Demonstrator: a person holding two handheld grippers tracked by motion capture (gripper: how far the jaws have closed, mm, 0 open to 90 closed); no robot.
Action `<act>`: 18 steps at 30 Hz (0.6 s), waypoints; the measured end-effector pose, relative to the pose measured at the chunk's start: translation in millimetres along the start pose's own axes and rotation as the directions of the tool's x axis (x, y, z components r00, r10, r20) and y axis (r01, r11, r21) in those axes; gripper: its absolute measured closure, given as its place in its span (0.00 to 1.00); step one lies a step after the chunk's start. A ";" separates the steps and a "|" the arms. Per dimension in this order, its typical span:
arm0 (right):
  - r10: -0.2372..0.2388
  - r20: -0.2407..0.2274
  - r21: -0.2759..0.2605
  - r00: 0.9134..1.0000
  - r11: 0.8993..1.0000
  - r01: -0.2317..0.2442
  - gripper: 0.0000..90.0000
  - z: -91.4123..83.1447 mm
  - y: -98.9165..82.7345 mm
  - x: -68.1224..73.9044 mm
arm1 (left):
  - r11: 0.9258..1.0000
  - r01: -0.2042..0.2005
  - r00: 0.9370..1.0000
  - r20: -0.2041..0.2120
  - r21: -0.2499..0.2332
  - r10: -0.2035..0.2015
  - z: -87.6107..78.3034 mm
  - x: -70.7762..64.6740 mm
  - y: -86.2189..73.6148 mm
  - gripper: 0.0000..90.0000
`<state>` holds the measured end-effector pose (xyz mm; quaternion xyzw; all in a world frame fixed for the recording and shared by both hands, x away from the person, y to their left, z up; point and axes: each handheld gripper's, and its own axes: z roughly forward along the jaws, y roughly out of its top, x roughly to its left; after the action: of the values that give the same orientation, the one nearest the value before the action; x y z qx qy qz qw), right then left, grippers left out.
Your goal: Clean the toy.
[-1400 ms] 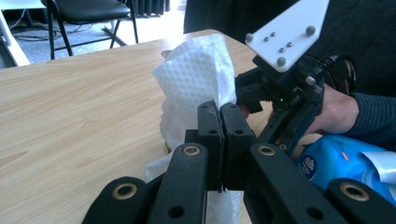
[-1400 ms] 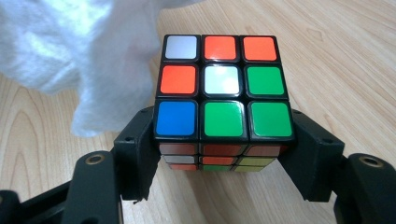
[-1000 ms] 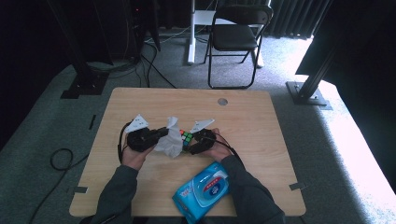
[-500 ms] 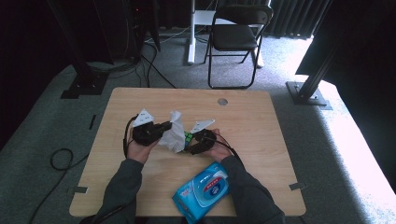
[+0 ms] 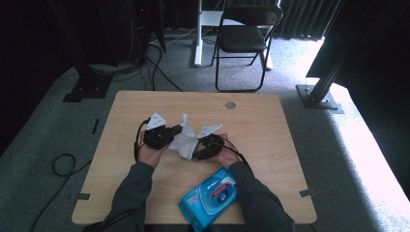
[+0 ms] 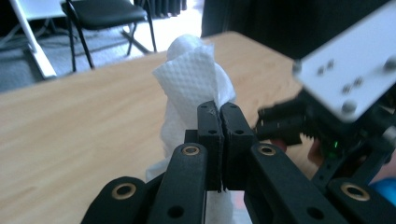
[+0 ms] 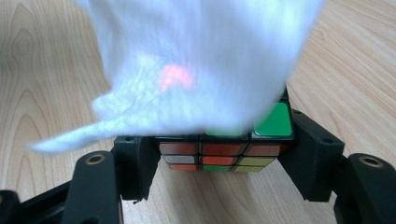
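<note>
The left gripper (image 6: 219, 116) has its fingers (image 6: 208, 128) pressed together on a white wipe (image 6: 191, 84), pinching its edge. The right gripper (image 7: 219, 158) has its fingers (image 7: 310, 158) clamped on a colour cube (image 7: 219, 156), one on each side. The wipe drapes over the cube's top. In the high view both grippers meet at the middle of the bench (image 5: 270, 121), the left gripper at nine o'clock of the wipe, the right at three. A blue wipes pack (image 5: 209, 199) lies at six o'clock, near the bench's front edge.
</note>
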<state>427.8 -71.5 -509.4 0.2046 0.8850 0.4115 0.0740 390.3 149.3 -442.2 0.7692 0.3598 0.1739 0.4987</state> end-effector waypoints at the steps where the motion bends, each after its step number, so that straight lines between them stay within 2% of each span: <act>1: 0.001 -0.001 -0.001 1.000 1.000 -0.001 0.38 -0.2 0.0 -0.1 | 1.000 -0.001 1.000 0.003 0.008 0.001 3.8 -1.6 -2.2 0.98; 5: 0.004 -0.001 -0.002 1.000 1.000 -0.004 0.38 -0.3 -0.3 -0.5 | 0.998 -0.022 1.000 0.008 0.058 0.022 16.0 -8.3 -9.3 0.97; 9: 0.005 -0.001 -0.007 1.000 1.000 -0.005 0.38 -0.5 -0.2 -0.8 | 0.993 -0.045 0.999 0.016 0.108 0.044 25.8 -13.6 -16.2 0.95; 13: 0.009 0.000 -0.005 1.000 1.000 -0.009 0.38 -0.7 -0.3 -0.9 | 0.987 -0.068 0.997 0.033 0.146 0.064 33.6 -19.5 -22.7 0.89; 16: 0.011 0.003 -0.003 1.000 1.000 -0.011 0.38 -0.7 -0.4 -0.8 | 0.983 -0.088 0.996 0.040 0.160 0.082 37.4 -23.5 -26.1 0.80; 17: 0.013 0.005 -0.002 1.000 1.000 -0.013 0.38 -0.6 -0.6 -0.7 | 0.983 -0.087 0.996 0.043 0.161 0.081 37.9 -24.0 -26.6 0.74; 18: 0.013 0.005 -0.002 1.000 1.000 -0.013 0.38 -0.6 -0.6 -0.7 | 0.983 -0.088 0.996 0.047 0.164 0.081 38.4 -24.6 -26.9 0.74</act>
<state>428.1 -72.6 -509.5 0.2113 0.8830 0.4125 0.0737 387.4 113.3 -480.9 0.8258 0.3300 0.1492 0.4323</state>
